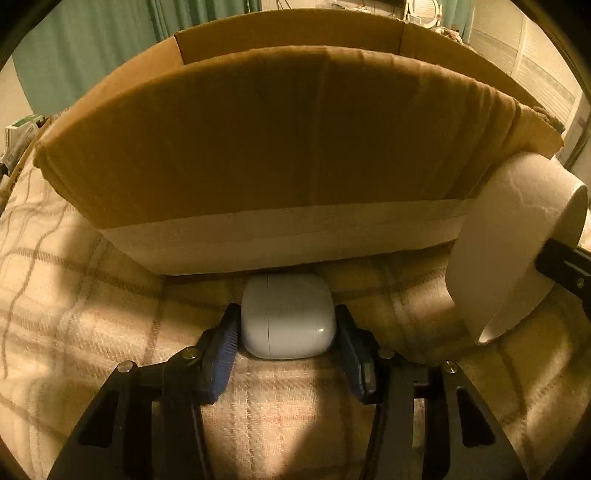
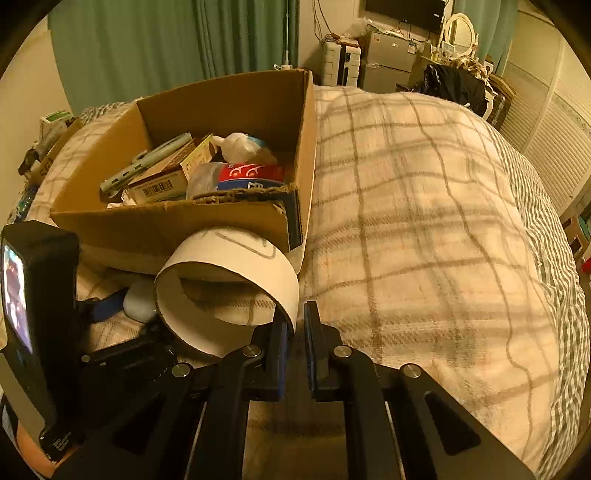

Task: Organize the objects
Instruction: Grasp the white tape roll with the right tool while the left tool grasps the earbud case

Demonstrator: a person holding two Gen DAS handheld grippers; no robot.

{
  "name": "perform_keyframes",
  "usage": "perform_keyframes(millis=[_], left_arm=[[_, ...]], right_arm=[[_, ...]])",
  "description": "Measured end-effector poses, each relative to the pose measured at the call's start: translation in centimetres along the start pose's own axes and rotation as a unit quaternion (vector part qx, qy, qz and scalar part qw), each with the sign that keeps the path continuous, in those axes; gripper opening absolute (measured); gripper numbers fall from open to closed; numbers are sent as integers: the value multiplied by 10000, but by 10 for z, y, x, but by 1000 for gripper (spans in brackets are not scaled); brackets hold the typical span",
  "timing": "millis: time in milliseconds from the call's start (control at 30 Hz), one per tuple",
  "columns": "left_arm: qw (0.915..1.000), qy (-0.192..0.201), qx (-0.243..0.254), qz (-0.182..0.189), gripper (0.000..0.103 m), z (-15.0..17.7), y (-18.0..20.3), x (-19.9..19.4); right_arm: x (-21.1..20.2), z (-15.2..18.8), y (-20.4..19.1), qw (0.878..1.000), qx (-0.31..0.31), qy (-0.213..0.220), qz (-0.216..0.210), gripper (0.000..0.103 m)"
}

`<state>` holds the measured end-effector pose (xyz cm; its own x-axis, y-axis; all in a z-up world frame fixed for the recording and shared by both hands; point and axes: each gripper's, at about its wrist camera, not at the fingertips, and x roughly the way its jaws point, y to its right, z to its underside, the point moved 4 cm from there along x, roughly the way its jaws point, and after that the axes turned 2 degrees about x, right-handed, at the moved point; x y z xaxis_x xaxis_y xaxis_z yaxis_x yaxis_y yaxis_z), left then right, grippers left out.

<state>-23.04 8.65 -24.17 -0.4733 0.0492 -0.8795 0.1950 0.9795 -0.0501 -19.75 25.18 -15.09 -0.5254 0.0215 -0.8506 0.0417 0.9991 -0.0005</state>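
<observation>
The white earbud case (image 1: 288, 317), smooth, hard and likely slippery, sits clamped by its sides in the left tongs (image 1: 286, 325), while the right tongs (image 2: 297, 332) pinch the light cardboard ring (image 2: 229, 291).

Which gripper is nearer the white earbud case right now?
Left. The left gripper has the white earbud case between its fingers; the right gripper is off to its right, pinching the cardboard ring.

A plaid cream blanket (image 2: 424, 229) covers the bed beneath and ahead of the gripper, under warm, dim yellowish light. Far ahead to the left hang green curtains (image 2: 166, 44). Straight ahead at the far wall stand a grey cabinet (image 2: 388, 66) and a white oval mirror (image 2: 460, 31). Louvred white doors (image 2: 546, 122) line the right side.
</observation>
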Motion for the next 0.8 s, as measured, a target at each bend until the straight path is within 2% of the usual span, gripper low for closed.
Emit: perform_keyframes(millis=[333, 667, 800], left_arm=[[9994, 209, -265, 116, 51, 20, -13, -41], [9982, 484, -343, 102, 51, 34, -18, -95], [9967, 727, -350, 129, 51, 37, -16, -122]], right_arm=[[-20, 4, 0, 9994, 17, 347, 57, 8], [-66, 13, -4, 9972, 71, 743, 51, 8], [-91, 18, -4, 9958, 87, 908, 24, 8]])
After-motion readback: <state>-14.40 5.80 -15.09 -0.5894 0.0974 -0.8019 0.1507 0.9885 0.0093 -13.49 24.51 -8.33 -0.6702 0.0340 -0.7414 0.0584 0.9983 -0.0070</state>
